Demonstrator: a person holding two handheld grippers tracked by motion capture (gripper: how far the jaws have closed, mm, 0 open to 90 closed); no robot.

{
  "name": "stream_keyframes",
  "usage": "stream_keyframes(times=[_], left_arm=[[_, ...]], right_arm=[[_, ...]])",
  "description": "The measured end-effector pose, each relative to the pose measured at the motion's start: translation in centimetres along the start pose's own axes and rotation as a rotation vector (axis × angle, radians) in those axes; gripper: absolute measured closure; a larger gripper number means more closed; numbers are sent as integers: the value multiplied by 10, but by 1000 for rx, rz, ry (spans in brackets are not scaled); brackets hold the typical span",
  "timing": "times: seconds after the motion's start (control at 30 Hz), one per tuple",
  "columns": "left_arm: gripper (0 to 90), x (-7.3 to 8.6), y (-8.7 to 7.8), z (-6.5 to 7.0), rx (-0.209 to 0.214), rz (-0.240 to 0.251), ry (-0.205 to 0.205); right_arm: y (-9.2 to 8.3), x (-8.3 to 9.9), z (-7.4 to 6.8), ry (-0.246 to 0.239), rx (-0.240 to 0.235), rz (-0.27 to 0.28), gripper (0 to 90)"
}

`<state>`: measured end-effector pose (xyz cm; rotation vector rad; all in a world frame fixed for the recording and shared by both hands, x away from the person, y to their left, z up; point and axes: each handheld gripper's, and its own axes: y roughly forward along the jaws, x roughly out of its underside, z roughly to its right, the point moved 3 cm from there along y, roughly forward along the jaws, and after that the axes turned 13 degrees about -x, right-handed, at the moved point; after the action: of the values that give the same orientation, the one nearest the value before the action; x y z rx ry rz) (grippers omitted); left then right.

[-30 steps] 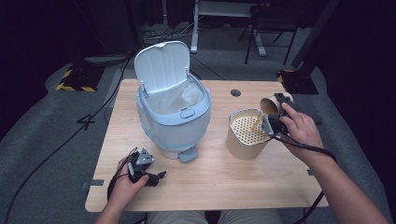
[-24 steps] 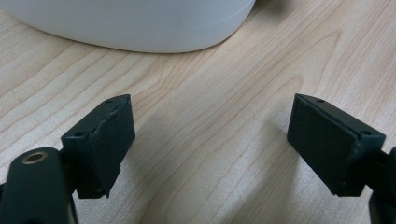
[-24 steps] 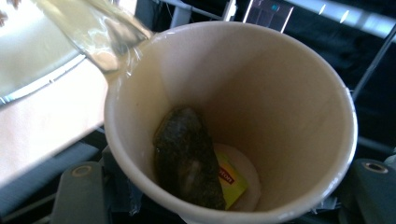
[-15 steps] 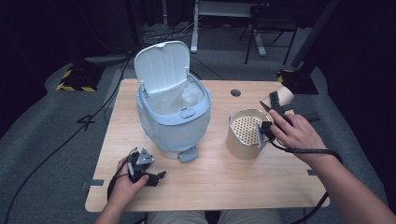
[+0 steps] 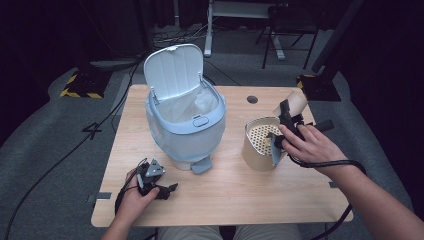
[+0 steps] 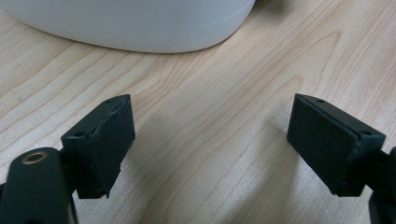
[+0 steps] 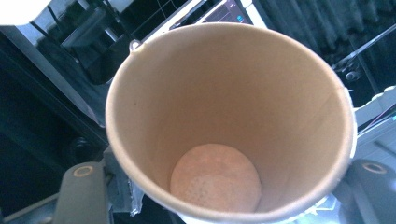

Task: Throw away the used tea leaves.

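My right gripper (image 5: 284, 123) is shut on a brown paper cup (image 5: 295, 103), held tilted above the right rim of a tan cylinder with a perforated top (image 5: 260, 145). In the right gripper view the cup (image 7: 229, 116) shows its open mouth, with only a pale speckled bottom inside. A light blue bin (image 5: 187, 131) stands mid-table with its lid (image 5: 174, 72) raised and a white liner inside. My left gripper (image 5: 168, 189) rests on the table in front of the bin. In the left gripper view it (image 6: 210, 144) is open over bare wood, and the bin's pale base (image 6: 140, 23) lies just ahead.
The wooden table (image 5: 225, 200) has a round cable hole (image 5: 252, 99) at its back edge. The bin's pedal (image 5: 201, 165) sticks out toward me. Cables, a yellow-striped block (image 5: 80, 85) and chair legs stand on the dark floor behind.
My right hand has dropped a little and pulled toward the near right, turning the cup with it beside the tan cylinder. The left gripper has stayed put.
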<state>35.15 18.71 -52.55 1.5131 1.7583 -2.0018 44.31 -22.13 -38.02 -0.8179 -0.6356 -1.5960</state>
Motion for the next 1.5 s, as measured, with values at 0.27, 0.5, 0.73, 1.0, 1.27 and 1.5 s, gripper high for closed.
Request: stream_keyframes(times=[0.27,0.5,0.73,1.0,1.27,1.5], left_arm=[[157,0,0,0,0,-1,0],[157,0,0,0,2,-1,-3],[157,0,0,0,1,-1,-3],[157,0,0,0,2,-2,-3],[157,0,0,0,1,-1,-3],[154,-1,2,-1,5,-2,-6]], right_arm=[[-2,-1,2,-26,-5,5,312],[-2,1,2,33,-19,33,306],[1,16,4,324,-161,187,298],[0,28,6,559,-236,313,295],[-1,35,3,914,-402,508,291],[-2,39,2,1157,-504,585,292]])
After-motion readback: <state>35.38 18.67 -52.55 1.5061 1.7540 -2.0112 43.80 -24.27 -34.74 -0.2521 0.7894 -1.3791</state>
